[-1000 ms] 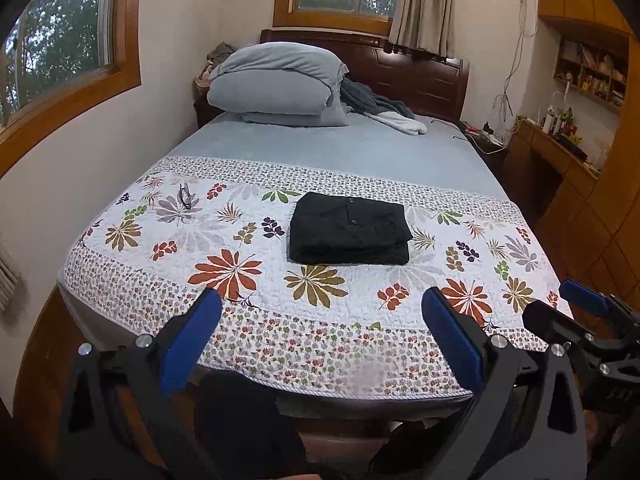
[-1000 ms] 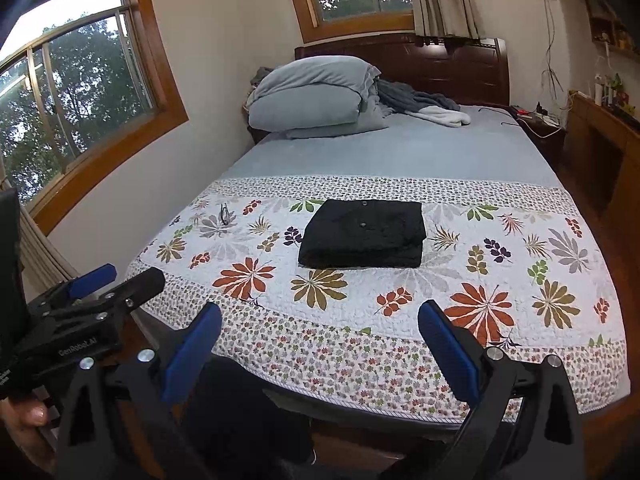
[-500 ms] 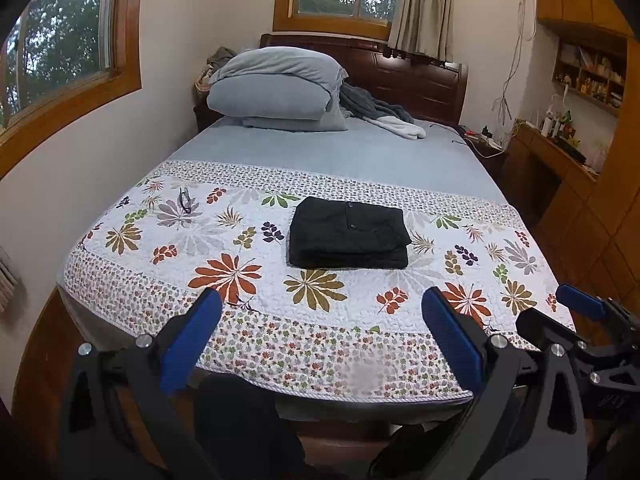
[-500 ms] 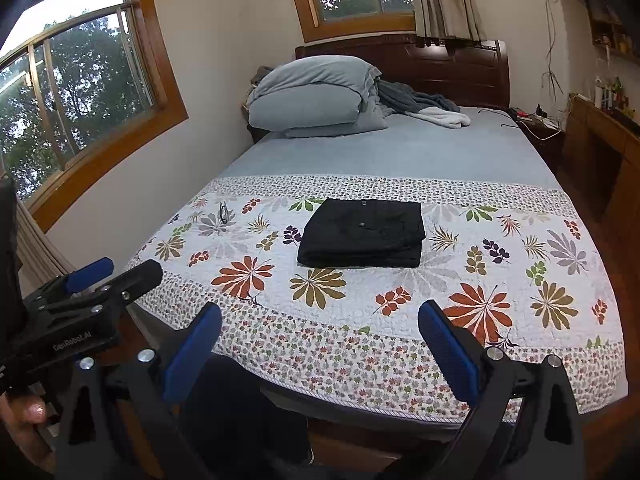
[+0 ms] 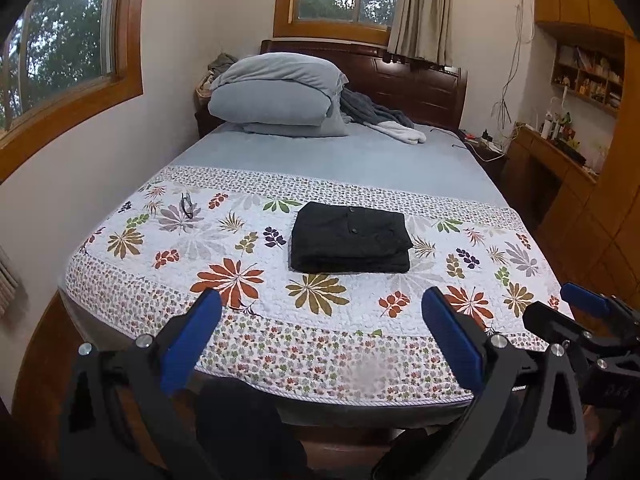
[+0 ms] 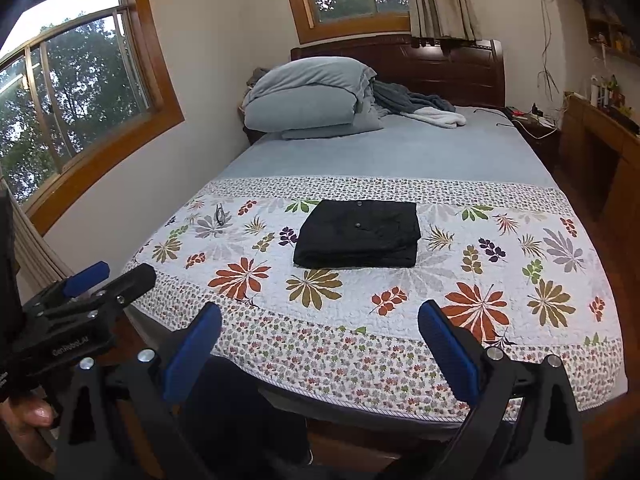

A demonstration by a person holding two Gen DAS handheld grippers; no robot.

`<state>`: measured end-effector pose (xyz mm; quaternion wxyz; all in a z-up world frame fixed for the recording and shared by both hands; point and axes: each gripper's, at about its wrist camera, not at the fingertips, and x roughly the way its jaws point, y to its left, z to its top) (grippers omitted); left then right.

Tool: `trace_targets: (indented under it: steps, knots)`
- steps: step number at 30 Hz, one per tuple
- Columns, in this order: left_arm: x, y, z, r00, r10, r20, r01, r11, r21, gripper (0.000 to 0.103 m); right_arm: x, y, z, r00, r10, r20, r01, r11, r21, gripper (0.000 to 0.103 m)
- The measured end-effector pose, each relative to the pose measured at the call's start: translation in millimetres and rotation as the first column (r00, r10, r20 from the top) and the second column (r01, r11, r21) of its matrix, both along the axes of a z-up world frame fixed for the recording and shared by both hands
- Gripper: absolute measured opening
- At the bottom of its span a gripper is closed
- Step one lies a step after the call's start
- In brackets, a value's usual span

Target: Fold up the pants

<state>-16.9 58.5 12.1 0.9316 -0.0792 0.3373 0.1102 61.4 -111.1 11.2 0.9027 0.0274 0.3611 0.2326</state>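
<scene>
On the floral quilt (image 5: 224, 248) of the bed, the black pants (image 5: 350, 242) lie folded, mid-width. Near its foot, left tool (image 5: 320, 336) and right tool (image 6: 318, 338) hover spread wide, empty.

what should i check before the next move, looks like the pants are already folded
1. Pants folded into a compact rectangle: ok.
2. Pants lying fully on the floral quilt, away from its edges: ok.
3. Left gripper open and holding nothing: ok.
4. Right gripper open and holding nothing: ok.
5. Both grippers back at the foot of the bed, apart from the pants: ok.
6. Glasses lying apart from the pants: ok.
</scene>
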Motion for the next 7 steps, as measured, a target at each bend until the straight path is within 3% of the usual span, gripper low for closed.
trace_targets:
  steps: [7]
  knots:
    - [-1.6,-1.3,-0.4,1.000,0.000,-0.009,0.000,1.000,-0.005,0.100,1.3,0.7,-0.5,1.000,0.000,-0.001,0.000,1.000,0.000,0.099]
